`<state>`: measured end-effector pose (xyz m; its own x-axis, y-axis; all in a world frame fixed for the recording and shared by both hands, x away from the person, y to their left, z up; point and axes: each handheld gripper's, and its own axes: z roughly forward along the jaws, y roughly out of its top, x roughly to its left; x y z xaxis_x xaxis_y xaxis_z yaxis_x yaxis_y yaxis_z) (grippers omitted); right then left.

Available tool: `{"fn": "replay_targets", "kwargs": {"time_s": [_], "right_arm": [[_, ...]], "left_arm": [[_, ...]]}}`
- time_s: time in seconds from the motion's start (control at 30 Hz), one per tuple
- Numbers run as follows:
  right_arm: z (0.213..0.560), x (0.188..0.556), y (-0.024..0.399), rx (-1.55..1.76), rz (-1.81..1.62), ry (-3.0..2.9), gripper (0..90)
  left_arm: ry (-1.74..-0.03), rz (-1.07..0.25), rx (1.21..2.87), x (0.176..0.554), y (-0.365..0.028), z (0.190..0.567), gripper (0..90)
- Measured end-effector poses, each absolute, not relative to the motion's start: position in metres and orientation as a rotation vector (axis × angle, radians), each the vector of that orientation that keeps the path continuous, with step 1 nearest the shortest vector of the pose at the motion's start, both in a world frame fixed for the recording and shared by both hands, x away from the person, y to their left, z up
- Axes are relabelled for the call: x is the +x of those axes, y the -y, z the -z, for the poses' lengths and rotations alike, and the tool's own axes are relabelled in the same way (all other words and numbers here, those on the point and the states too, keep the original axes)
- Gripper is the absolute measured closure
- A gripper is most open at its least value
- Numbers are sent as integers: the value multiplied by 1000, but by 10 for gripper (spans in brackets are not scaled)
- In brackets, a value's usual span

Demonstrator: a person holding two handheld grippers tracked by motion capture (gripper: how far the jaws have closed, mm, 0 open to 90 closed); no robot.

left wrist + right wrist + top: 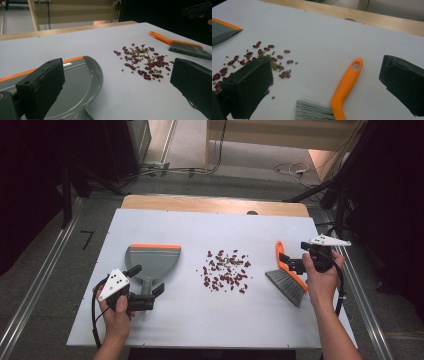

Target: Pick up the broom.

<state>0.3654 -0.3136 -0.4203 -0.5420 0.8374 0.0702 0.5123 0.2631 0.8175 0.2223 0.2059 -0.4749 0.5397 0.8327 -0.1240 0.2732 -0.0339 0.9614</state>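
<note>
Dustpan (152, 262), grey with orange front edge, lies flat on the white counter (200, 320) at its left half; we hold our left tool (148, 286) over its handle, jaws spread wide apart, gripping nothing. Brush (289, 277), orange handle and grey bristles, lies at the right side; our right tool (292, 262) sits over its handle, jaws likewise spread, handle between them but untouched in the right gripper view (347, 85). Beans (226, 270), dark red with small green ones, lie scattered mid-counter between dustpan and brush, apart from both.
</note>
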Motion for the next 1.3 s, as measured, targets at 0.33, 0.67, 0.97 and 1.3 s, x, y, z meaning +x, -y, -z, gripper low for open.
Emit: {"fn": "replay_targets", "kwargs": {"time_s": [0.33, 0.67, 0.97, 1.3], "right_arm": [[427, 399, 301, 1383, -967, -2251, 189], [445, 414, 289, 1558, -663, -2342, 487], [458, 416, 284, 1661, -469, -2345, 557], [470, 416, 282, 1685, -376, -2374, 622]], "left_arm": [[-961, -595, 1601, 223, -206, 475, 0], [-966, -593, 1600, 224, -207, 476, 0], [-967, -592, 1603, 223, -206, 476, 0], [-957, -598, 1600, 222, -205, 473, 0]]}}
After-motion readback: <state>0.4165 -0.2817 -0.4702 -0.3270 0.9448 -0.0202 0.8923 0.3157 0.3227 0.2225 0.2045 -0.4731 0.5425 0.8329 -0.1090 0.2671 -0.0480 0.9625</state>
